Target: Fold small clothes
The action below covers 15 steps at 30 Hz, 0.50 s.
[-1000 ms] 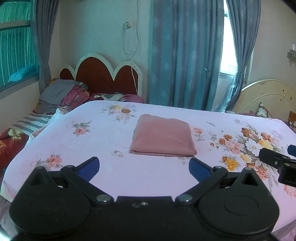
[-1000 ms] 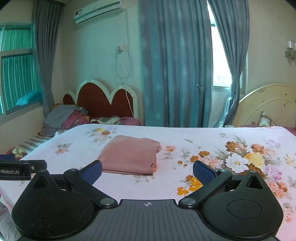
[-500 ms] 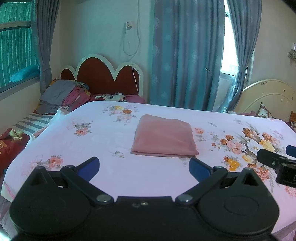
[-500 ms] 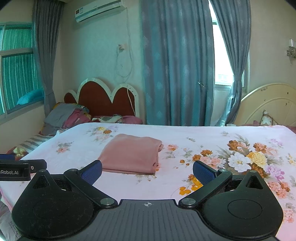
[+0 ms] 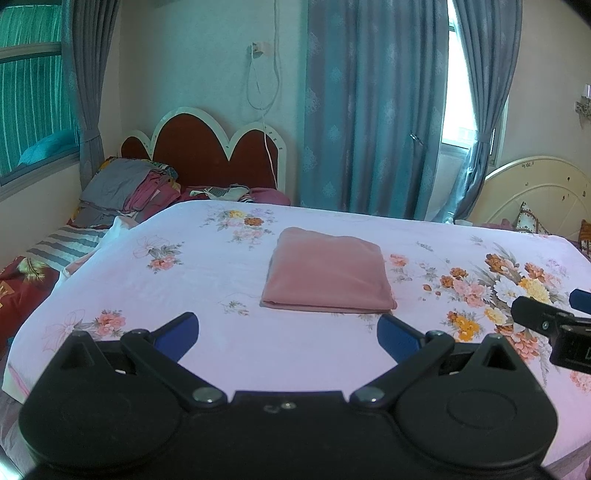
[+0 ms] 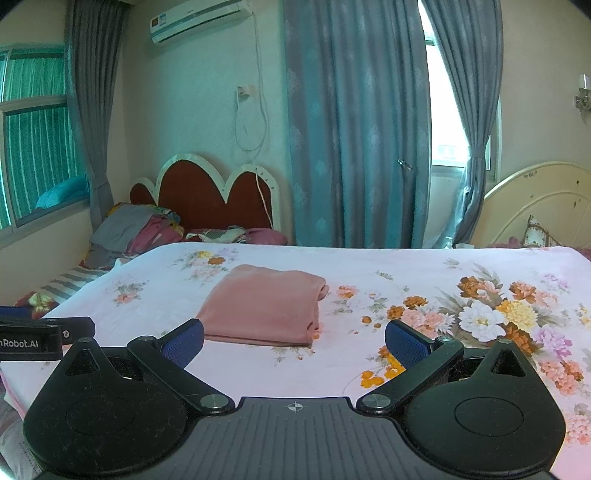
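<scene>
Folded cloth [image 5: 327,275] dead ahead of left gripper [image 5: 288,332], ahead-left of right gripper [image 6: 294,339]; both spread wide, empty; left better lined up.

Home bedroom. Bed with floral pink sheet [image 5: 207,280], second bed with scalloped red headboard [image 5: 207,155] and piled clothes [image 5: 125,188], cream headboard [image 6: 535,206] at the right, blue-grey curtains [image 6: 354,129] over windows, wall air conditioner [image 6: 201,20], charger cable [image 5: 264,81] hanging from a socket.
</scene>
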Motion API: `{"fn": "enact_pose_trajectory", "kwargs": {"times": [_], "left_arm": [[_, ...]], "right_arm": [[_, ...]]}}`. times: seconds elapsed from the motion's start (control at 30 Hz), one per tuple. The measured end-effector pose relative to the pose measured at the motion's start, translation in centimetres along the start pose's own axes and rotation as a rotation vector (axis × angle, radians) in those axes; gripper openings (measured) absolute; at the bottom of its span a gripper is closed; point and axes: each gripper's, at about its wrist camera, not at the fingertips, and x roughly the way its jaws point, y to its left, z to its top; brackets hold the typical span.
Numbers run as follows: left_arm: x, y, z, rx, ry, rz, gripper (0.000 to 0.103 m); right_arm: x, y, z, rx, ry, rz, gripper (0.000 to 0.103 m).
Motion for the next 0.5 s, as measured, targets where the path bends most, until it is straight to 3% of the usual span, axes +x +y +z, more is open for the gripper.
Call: {"fn": "enact_pose_trajectory", "kwargs": {"times": [0.5], "left_arm": [[0.80,-0.72,-0.04,0.002,0.008,-0.006,0.103]], "right_arm": [[0.48,-0.10,-0.11,0.003,0.007,-0.001,0.103]]}}
